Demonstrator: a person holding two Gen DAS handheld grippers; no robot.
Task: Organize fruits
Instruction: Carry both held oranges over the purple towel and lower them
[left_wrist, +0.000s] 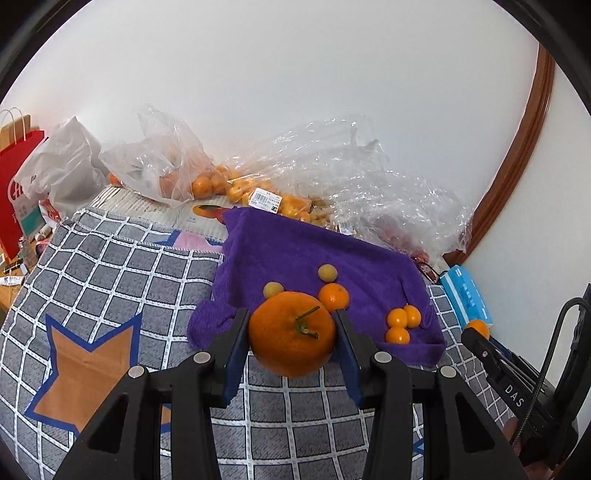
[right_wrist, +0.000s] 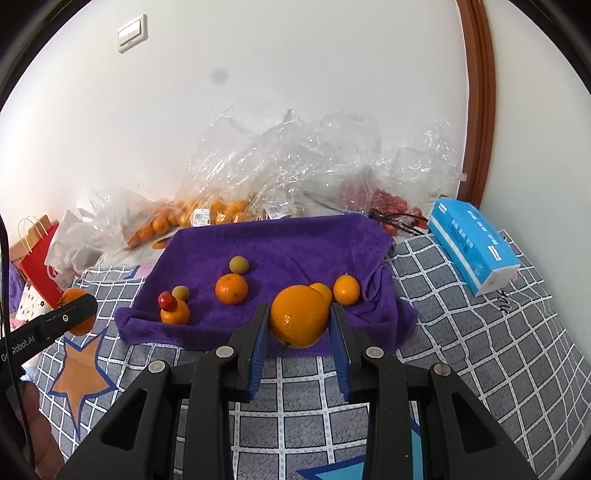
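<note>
Purple towel (left_wrist: 314, 254) front edge just beyond both grippers, checked cloth (left_wrist: 110, 280) open to the left, left gripper (left_wrist: 291, 332) clamped a stemmed orange (left_wrist: 291, 334), right gripper (right_wrist: 299, 321) pinched a smooth orange (right_wrist: 299, 317) above that edge

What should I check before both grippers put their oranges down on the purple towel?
1. Left gripper holds the large stemmed orange: ok.
2. Right gripper holds the smooth orange: ok.
3. Purple towel lies flat: not ok, edges bunched.
4. Free room on the towel's back part: ok.
5. Small fruits near the drop spot could roll: cannot tell.
</note>
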